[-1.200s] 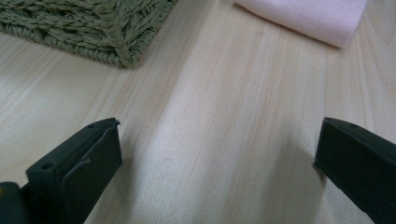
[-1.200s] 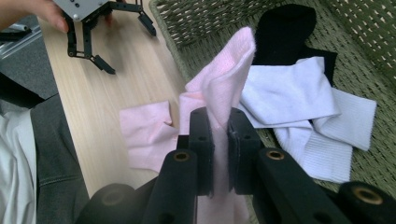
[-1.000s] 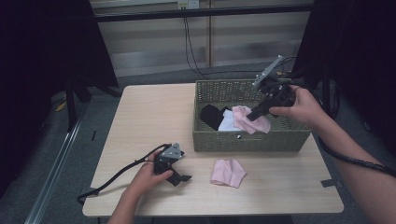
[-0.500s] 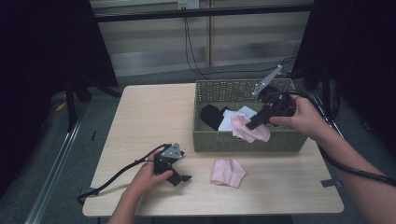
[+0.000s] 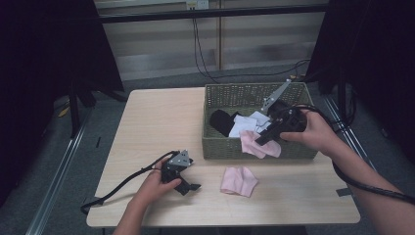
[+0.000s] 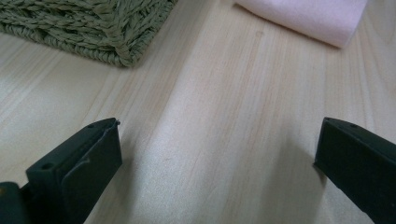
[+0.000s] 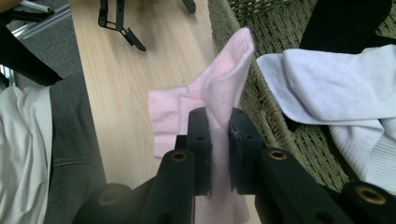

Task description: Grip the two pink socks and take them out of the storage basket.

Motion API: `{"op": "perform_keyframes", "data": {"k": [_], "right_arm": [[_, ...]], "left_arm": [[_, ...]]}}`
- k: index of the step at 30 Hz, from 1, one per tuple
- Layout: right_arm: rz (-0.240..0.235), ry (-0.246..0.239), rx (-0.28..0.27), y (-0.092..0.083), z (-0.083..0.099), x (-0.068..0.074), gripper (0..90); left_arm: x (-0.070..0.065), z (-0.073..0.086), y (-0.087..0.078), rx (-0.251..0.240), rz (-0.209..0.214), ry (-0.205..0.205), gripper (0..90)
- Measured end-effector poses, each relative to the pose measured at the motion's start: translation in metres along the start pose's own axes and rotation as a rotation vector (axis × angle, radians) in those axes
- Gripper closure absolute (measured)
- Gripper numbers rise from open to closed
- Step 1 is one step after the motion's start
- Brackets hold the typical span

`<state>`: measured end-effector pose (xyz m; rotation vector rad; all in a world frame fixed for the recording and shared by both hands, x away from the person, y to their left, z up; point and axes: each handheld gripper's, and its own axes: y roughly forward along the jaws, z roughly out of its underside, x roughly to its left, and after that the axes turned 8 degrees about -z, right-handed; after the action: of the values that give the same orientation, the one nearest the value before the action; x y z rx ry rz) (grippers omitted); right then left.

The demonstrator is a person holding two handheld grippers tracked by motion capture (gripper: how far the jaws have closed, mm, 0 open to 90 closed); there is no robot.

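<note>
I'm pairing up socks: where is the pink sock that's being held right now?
In the high view the held pink sock hangs from the right tongs over the wicker basket's front wall, above the other pink sock lying on the table.

- A lab or studio recording bay, not a home.
- Black curtains (image 5: 44, 73) hang on both sides of a single pale wooden table (image 5: 147, 117).
- Behind it stand a plain panelled wall (image 5: 161, 44), a dark rail (image 5: 210, 13) and a wall socket (image 5: 198, 5) with loose cables (image 5: 203, 54).
- Grey floor (image 5: 63, 161) with a metal track (image 5: 54, 196).
- Cabled handheld grippers are worked over a wicker basket (image 5: 254, 149) of socks.
</note>
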<state>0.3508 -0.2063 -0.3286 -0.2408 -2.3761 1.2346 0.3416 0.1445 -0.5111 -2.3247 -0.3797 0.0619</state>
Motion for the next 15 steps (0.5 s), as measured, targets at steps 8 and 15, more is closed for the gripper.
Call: {"op": "perform_keyframes", "data": {"k": [8,15], "right_arm": [[-0.003,0.004,0.004,0.012,0.005,-0.002,80.6],[-0.002,0.006,0.007,0.021,0.01,-0.003,80.6]], "left_arm": [[0.0,0.0,0.0,0.001,0.0,-0.002,0.0],[0.0,0.0,0.0,0.003,0.001,-0.002,0.0]]}}
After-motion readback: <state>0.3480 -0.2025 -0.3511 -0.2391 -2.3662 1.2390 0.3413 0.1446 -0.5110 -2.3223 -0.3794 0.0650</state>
